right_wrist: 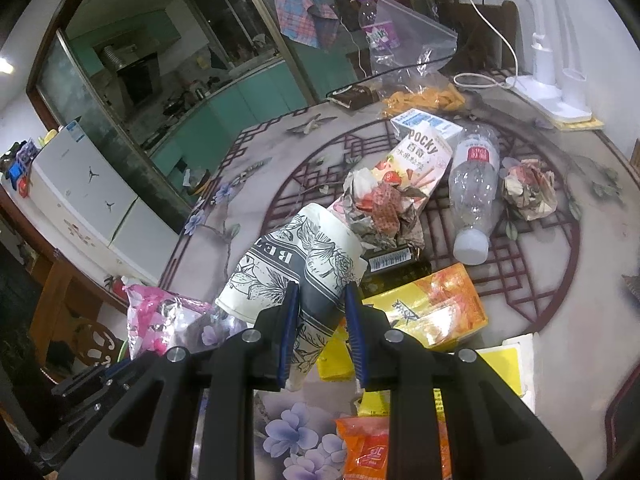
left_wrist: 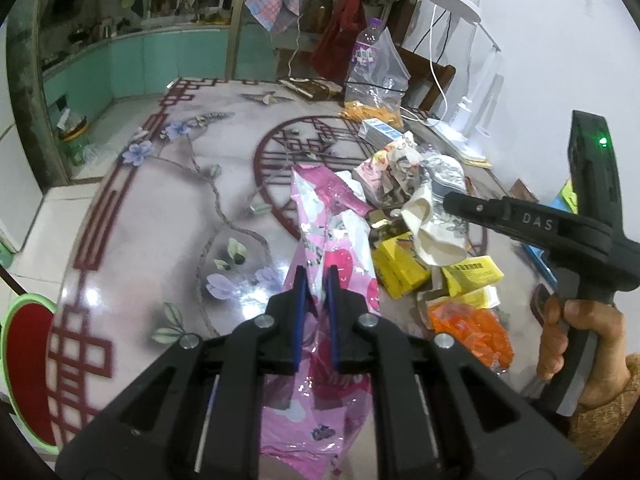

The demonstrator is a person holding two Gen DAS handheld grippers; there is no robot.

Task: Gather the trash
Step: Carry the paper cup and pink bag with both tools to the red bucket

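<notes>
My left gripper (left_wrist: 317, 280) is shut on the edge of a pink plastic bag (left_wrist: 332, 232), which lies stretched over the table; the bag also shows in the right wrist view (right_wrist: 152, 316). My right gripper (right_wrist: 321, 298) is shut on a crushed paper cup (right_wrist: 296, 268) with black flower print and holds it above the trash pile. In the left wrist view the right gripper (left_wrist: 450, 204) holds the cup (left_wrist: 434, 236) just right of the bag. Trash on the table: a Pocky box (right_wrist: 416, 164), an empty clear bottle (right_wrist: 474, 188), crumpled paper (right_wrist: 530, 190), yellow boxes (right_wrist: 436, 308), an orange wrapper (right_wrist: 368, 450).
The round table (left_wrist: 168, 216) has a flower and lattice pattern. At its far side stand a clear zip bag with orange snacks (left_wrist: 374, 80), a purple-label bottle (left_wrist: 366, 46), a white desk lamp (left_wrist: 472, 92) and a power strip (right_wrist: 548, 96). A red stool (left_wrist: 28, 372) stands at left.
</notes>
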